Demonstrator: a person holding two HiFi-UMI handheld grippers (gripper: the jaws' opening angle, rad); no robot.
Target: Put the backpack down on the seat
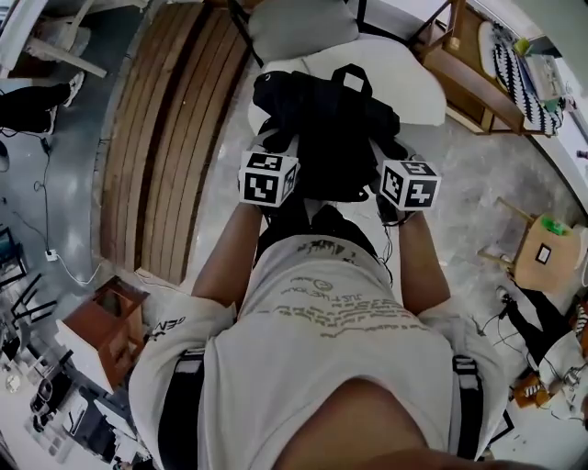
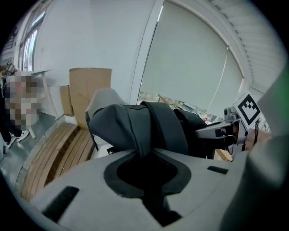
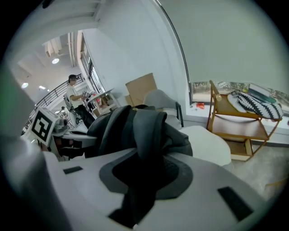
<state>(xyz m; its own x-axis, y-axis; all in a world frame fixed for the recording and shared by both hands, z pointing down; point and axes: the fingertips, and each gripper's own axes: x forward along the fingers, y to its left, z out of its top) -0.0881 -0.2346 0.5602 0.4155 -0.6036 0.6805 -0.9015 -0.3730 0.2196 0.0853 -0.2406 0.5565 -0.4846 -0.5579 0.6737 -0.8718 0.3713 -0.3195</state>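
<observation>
A black backpack [image 1: 322,124] hangs between my two grippers over the white seat [image 1: 415,84] of a chair. My left gripper [image 1: 276,161] is shut on one grey shoulder strap [image 2: 144,131], which runs down into its jaws. Shut on the other strap [image 3: 146,131], my right gripper [image 1: 397,170] holds the bag's right side. In the left gripper view the right gripper's marker cube [image 2: 247,108] shows beyond the bag. The fingertips are hidden by the bag in the head view. The bag's lower part lies over the seat's front half; whether it rests there I cannot tell.
A slatted wooden bench [image 1: 170,138] runs along the left of the chair. The chair's grey backrest [image 1: 303,27] rises behind the seat. A wooden shelf unit [image 3: 239,122] stands to the right, and a small wooden stool [image 1: 547,252] sits on the floor at right.
</observation>
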